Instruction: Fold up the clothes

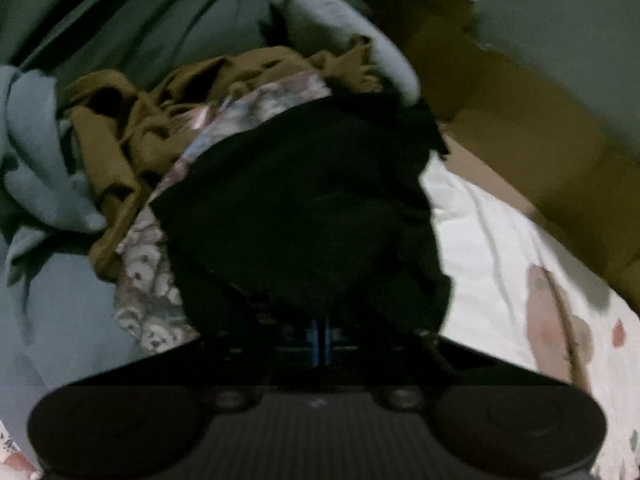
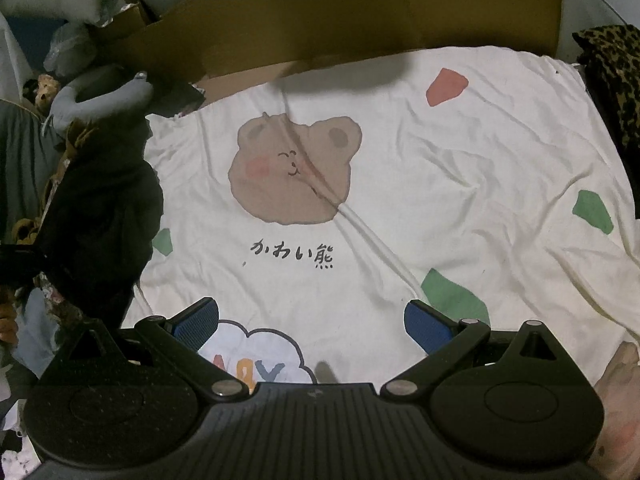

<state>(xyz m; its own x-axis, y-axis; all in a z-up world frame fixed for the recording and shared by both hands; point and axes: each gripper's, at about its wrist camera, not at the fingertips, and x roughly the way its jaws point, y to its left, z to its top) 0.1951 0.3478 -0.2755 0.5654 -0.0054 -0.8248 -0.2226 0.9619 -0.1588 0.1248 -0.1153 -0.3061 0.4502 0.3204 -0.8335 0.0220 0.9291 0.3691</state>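
Here the left gripper (image 1: 322,340) is closed on the black garment (image 1: 304,208), whose dark folds hide its fingertips. The right gripper (image 2: 312,326) gapes empty over the bear-print sheet (image 2: 440,184). The far-left clothes pile (image 1: 132,136) is blurred.

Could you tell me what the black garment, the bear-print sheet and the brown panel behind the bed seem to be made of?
Black garment: soft matte fabric, probably knit; it drapes in limp folds, too dark to tell more.
Bear-print sheet: thin woven cloth, likely cotton; fine creases, flat printed colours, no sheen.
Brown panel: looks like cardboard; dull tan, stiff straight edges, a folded flap.
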